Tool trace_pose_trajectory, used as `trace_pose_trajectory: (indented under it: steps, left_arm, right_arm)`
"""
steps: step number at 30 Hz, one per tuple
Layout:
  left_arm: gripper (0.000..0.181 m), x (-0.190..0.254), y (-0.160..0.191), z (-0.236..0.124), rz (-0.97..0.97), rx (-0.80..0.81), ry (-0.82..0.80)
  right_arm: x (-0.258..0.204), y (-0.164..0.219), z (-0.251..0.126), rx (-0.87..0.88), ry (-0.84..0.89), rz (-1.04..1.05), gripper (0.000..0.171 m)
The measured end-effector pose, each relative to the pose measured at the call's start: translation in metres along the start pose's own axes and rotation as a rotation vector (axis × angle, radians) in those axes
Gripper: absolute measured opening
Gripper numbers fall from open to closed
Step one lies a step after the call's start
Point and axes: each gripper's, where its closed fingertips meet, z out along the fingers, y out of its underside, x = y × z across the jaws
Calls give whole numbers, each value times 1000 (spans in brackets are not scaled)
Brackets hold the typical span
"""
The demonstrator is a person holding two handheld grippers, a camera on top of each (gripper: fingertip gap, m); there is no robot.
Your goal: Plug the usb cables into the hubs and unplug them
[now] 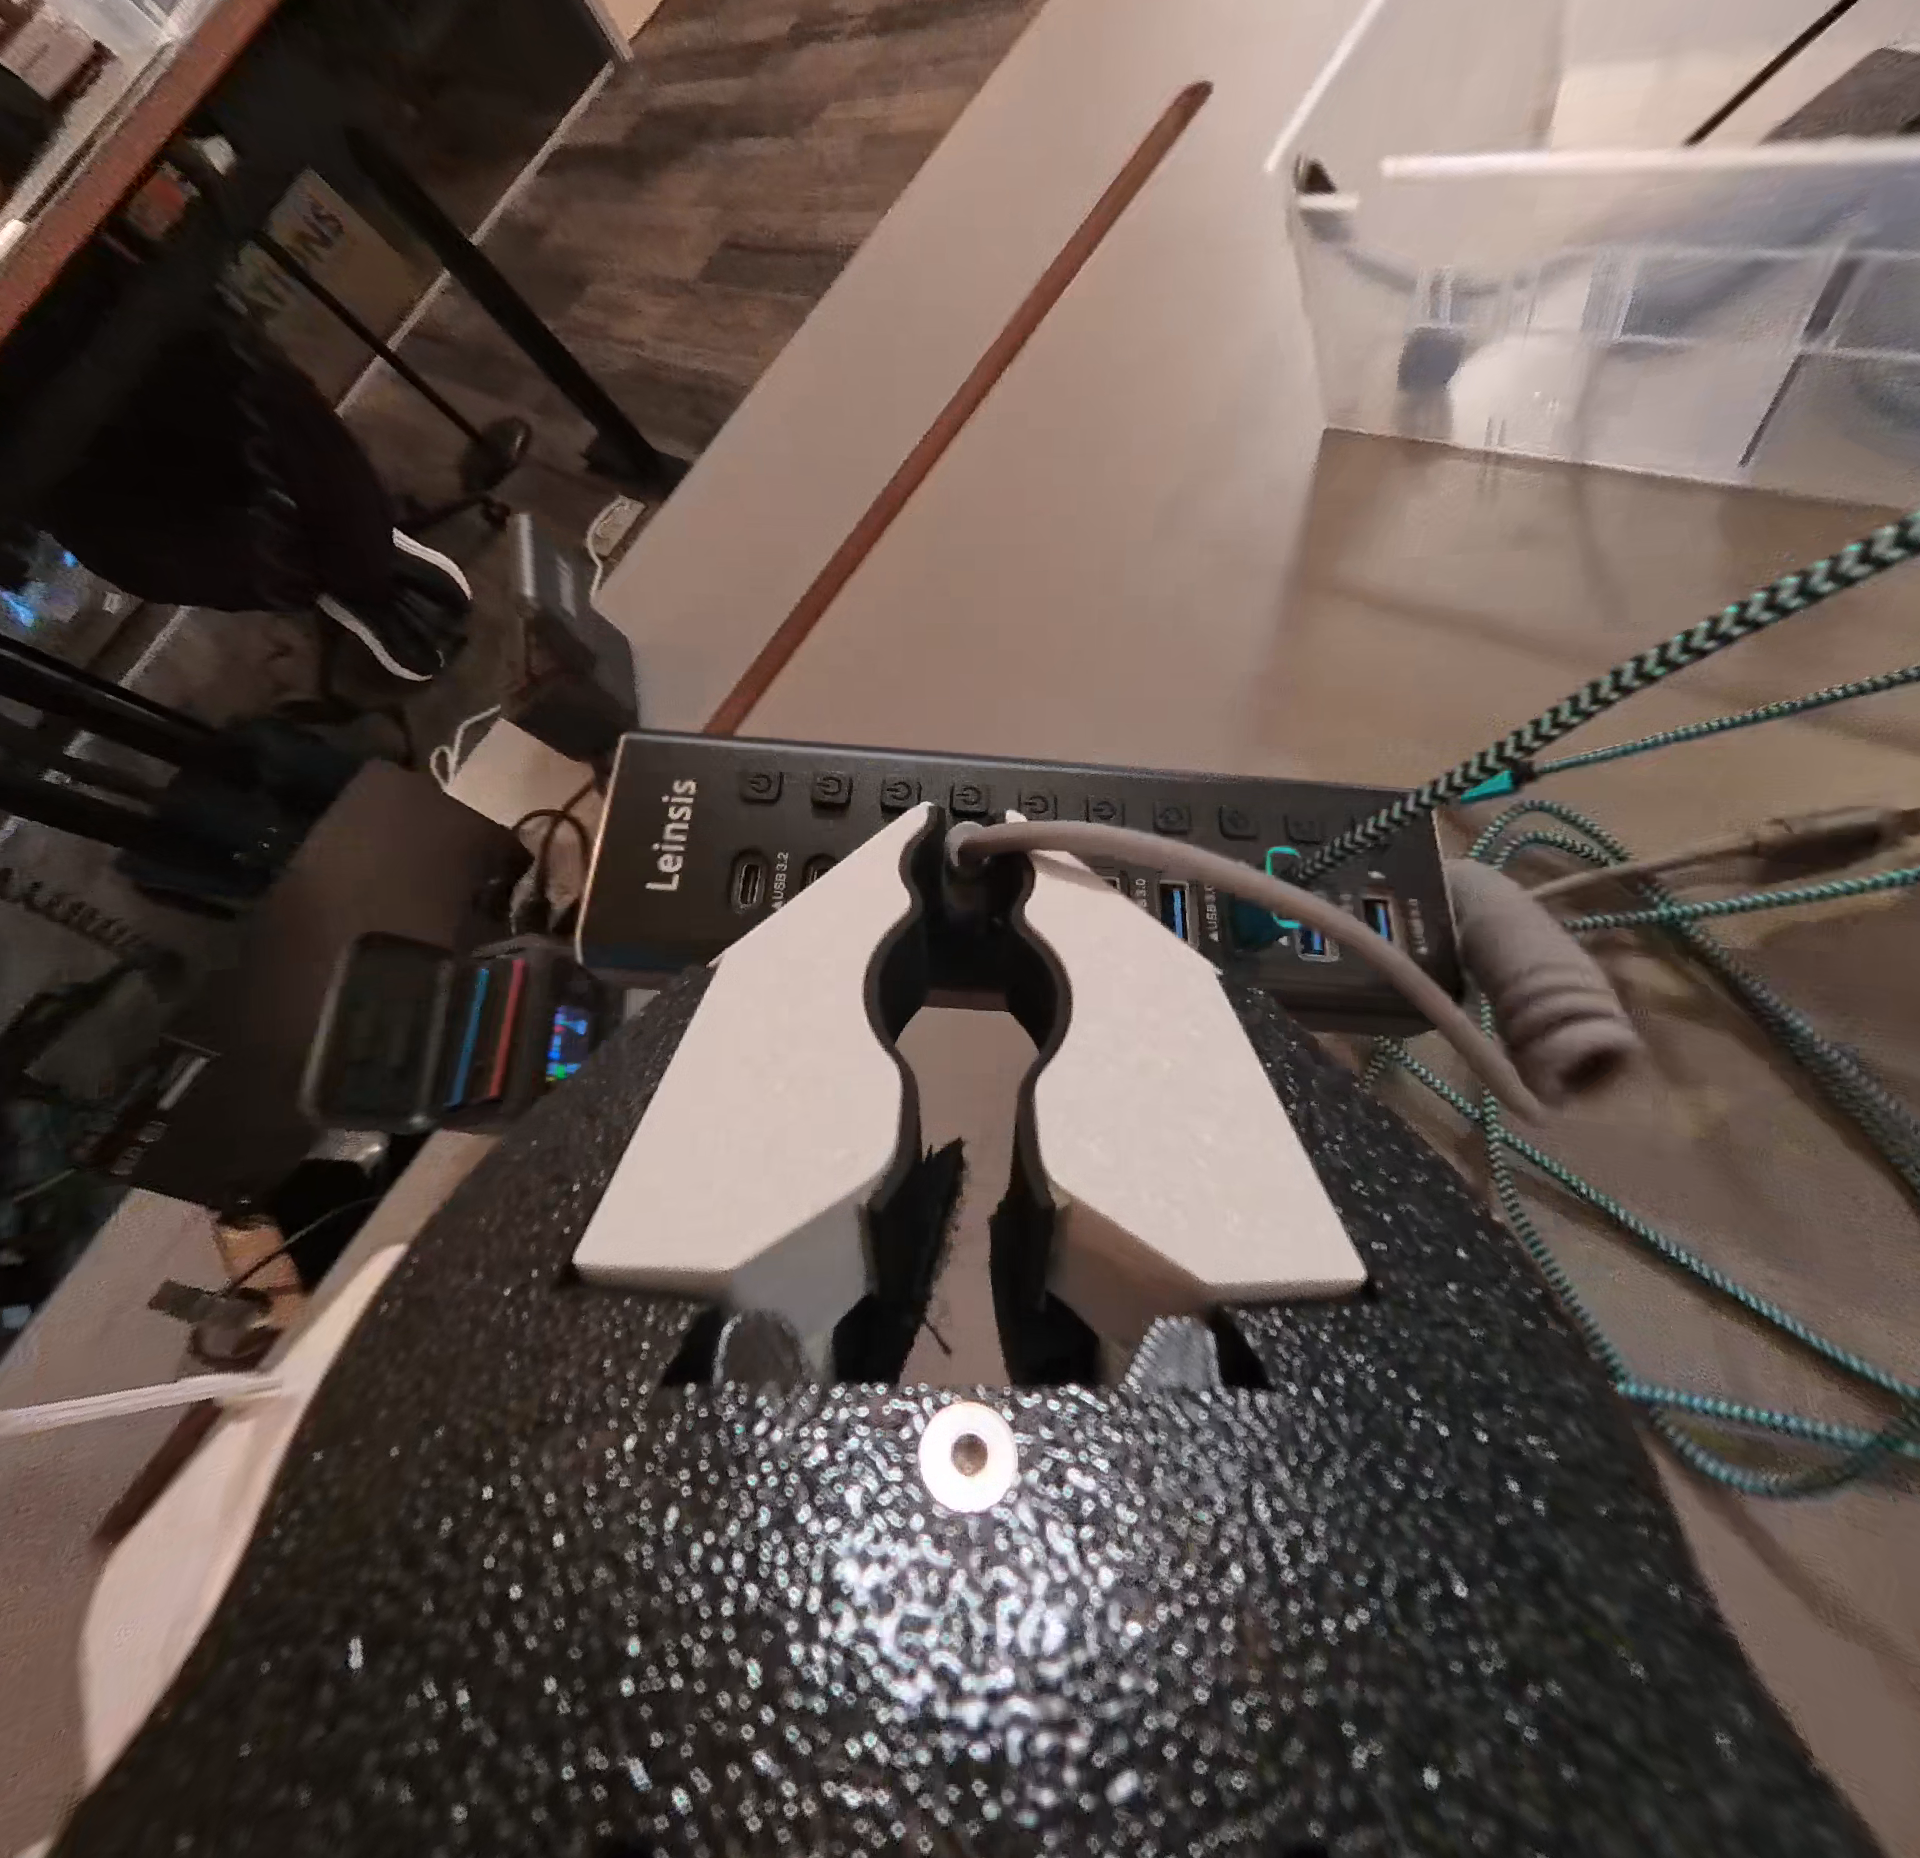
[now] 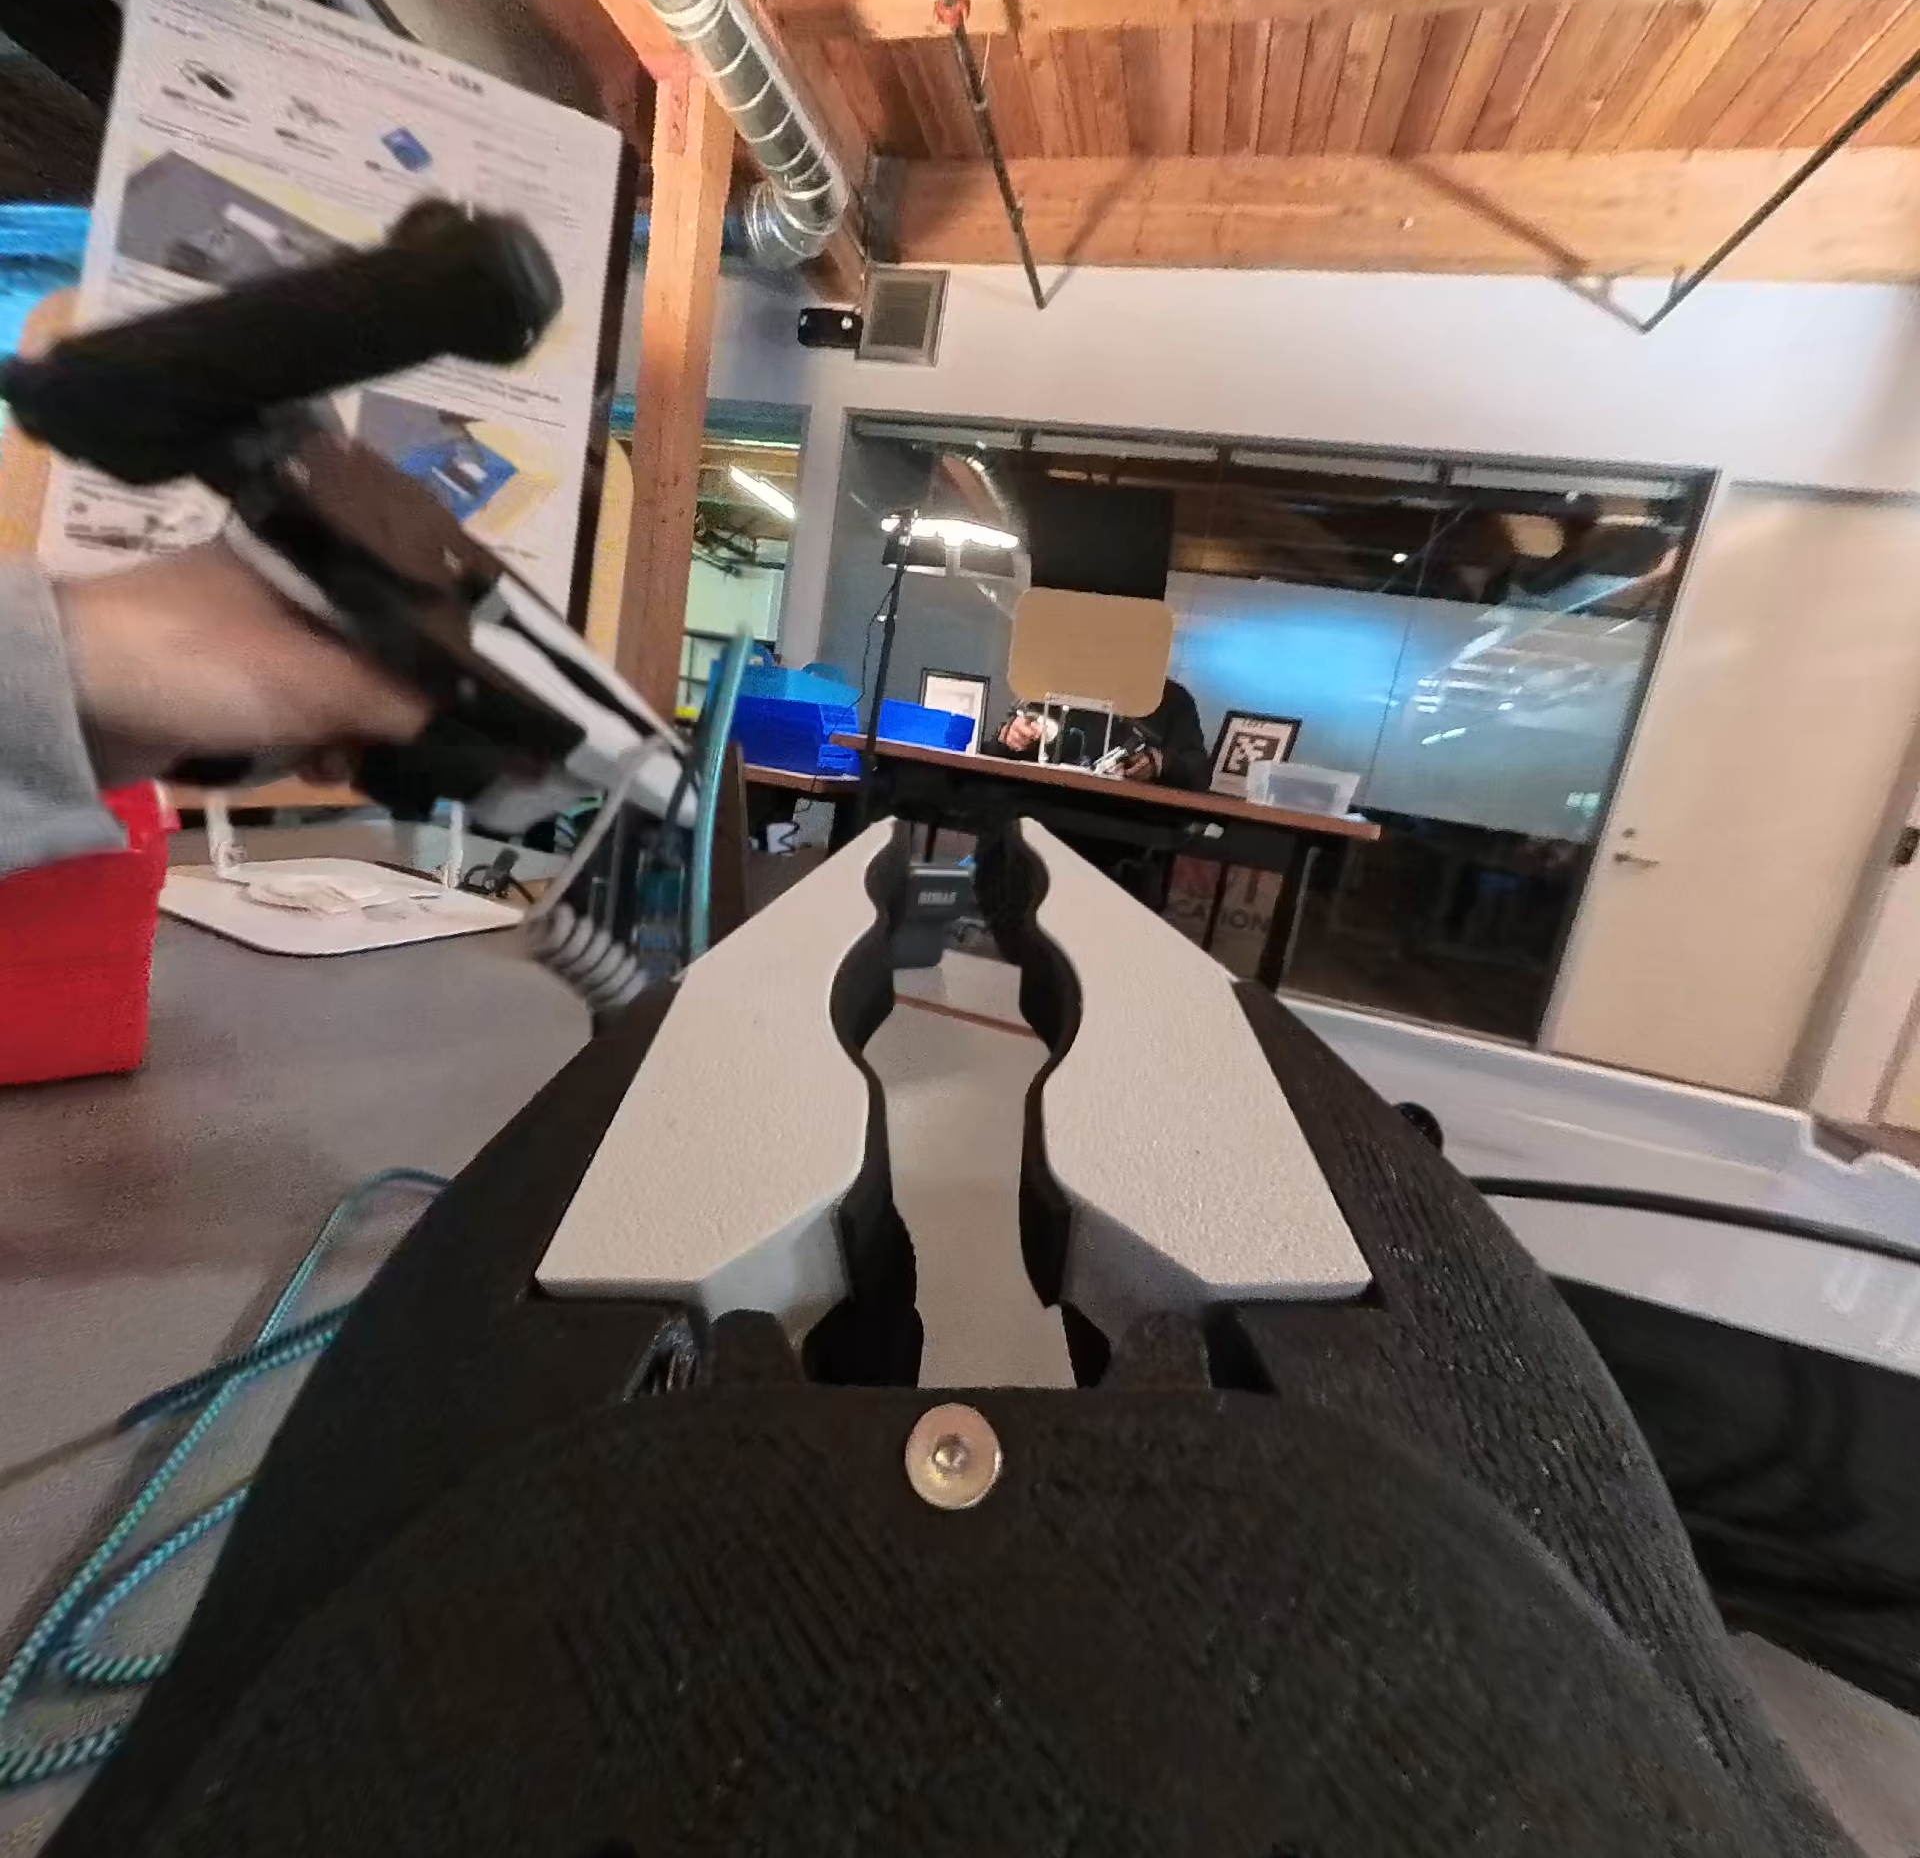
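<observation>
In the left wrist view a black USB hub [image 1: 1039, 800] lies across the table with a row of buttons and ports. My left gripper [image 1: 971, 858] is shut on the plug of a grey cable [image 1: 1247, 904] right at the hub's ports. The cable curls right to a grey ribbed connector [image 1: 1538, 987]. A teal braided cable [image 1: 1558, 728] is plugged into the hub further right. My right gripper [image 2: 956, 842] is held above the table with a narrow gap between its tips and nothing in it. The left gripper [image 2: 623, 759] also shows at the left of the right wrist view, in a hand.
A clear plastic bin [image 1: 1610, 281] stands behind the hub on the right. Loose teal cable loops [image 1: 1714, 1289] lie right of the hub and also under my right gripper [image 2: 156, 1496]. A red box [image 2: 73, 956] and a white tray [image 2: 332, 915] sit at the left. The table edge drops off left of the hub. There is about 20 cm between the tips of the two grippers.
</observation>
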Motion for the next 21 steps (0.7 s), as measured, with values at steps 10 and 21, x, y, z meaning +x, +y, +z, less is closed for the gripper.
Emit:
trace_pose_trajectory:
  steps: [10,21]
  left_arm:
    - [6,32,67,34,-308,-82,91]
    - [28,0,99,41,-656,-18,-124]
  right_arm:
    - [-26,-5,1,18,-117,-34,19]
    - [-46,7,5,-36,-197,-98,18]
